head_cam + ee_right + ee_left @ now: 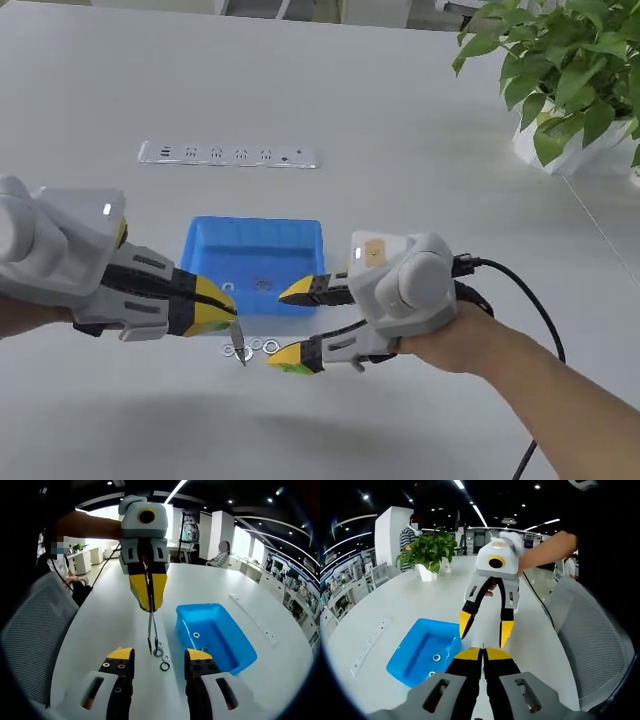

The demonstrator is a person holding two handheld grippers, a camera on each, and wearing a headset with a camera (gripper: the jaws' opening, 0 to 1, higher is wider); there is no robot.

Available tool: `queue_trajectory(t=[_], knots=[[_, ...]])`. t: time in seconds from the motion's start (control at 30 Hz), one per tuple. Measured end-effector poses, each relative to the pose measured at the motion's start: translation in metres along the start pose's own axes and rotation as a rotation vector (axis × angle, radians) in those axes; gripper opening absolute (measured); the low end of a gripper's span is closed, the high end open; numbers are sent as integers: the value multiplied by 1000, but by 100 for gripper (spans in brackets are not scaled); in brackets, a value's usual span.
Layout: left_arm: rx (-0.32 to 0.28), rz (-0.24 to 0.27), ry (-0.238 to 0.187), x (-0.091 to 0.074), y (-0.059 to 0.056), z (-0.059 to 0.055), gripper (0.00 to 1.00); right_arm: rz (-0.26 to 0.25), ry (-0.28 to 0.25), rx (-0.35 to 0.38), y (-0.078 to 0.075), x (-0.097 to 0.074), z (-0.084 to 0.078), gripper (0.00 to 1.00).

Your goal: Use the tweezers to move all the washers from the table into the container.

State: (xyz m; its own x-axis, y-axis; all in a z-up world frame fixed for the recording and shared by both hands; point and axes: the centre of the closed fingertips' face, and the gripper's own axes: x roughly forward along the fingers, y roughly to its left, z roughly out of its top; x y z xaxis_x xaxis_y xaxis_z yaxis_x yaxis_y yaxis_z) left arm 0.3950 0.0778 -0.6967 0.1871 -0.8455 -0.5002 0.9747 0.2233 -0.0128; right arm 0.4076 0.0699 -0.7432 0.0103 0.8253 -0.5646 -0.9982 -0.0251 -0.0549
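Washers (256, 346) lay in a short row of three on the white table (420, 150), just at 6 o'clock from the blue container (252, 245), near its front wall but apart from it. Two other washers (229, 288) lay on the floor of the container. The tweezers (238, 340) pointed down to the table, and their tips stood at the 9 o'clock end of the row; whether the tips touched a washer or were only beside it, I could not tell. The left gripper (222, 308) reached in from 9 o'clock, and its fingers were pressed together on the upper part of the tweezers, as the right gripper view showed clearly. The right gripper (282, 325) reached in from 3 o'clock with its fingers spread wide, and between them was nothing; one finger was before the front wall of the container, the other was near the 3 o'clock end of the row. A hand (455, 345) held this gripper, and a black cable (520, 290) ran from it toward 5 o'clock. Farther away, at 12 o'clock from the container, lay a white power strip (228, 155), and a green plant (570, 70) stood at 2 o'clock.
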Motion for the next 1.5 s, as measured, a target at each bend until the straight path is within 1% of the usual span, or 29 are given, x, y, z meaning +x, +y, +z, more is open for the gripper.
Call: queue_trajectory(t=[0.3, 0.37, 0.47, 0.7, 0.83, 0.97, 1.2, 1.5], knots=[[3, -19, 6, 2, 0, 0, 5, 79, 38, -67, 11, 24, -3, 28], [4, -22, 7, 2, 0, 0, 5, 92, 35, -65, 12, 27, -3, 26], [2, -28, 7, 3, 0, 0, 5, 94, 43, -75, 11, 32, -5, 24], [7, -38, 19, 4, -1, -1, 5, 121, 50, -80, 12, 41, -5, 19], [9, -41, 28, 3, -1, -1, 5, 140, 61, -93, 14, 44, -5, 14], [11, -43, 37, 3, -2, -2, 5, 154, 88, -121, 15, 47, -9, 12], [11, -42, 44, 5, -2, -2, 5, 153, 88, -130, 15, 46, -9, 10], [-1, -36, 41, 9, -3, 1, 6, 134, 73, -124, 15, 44, -11, 8]])
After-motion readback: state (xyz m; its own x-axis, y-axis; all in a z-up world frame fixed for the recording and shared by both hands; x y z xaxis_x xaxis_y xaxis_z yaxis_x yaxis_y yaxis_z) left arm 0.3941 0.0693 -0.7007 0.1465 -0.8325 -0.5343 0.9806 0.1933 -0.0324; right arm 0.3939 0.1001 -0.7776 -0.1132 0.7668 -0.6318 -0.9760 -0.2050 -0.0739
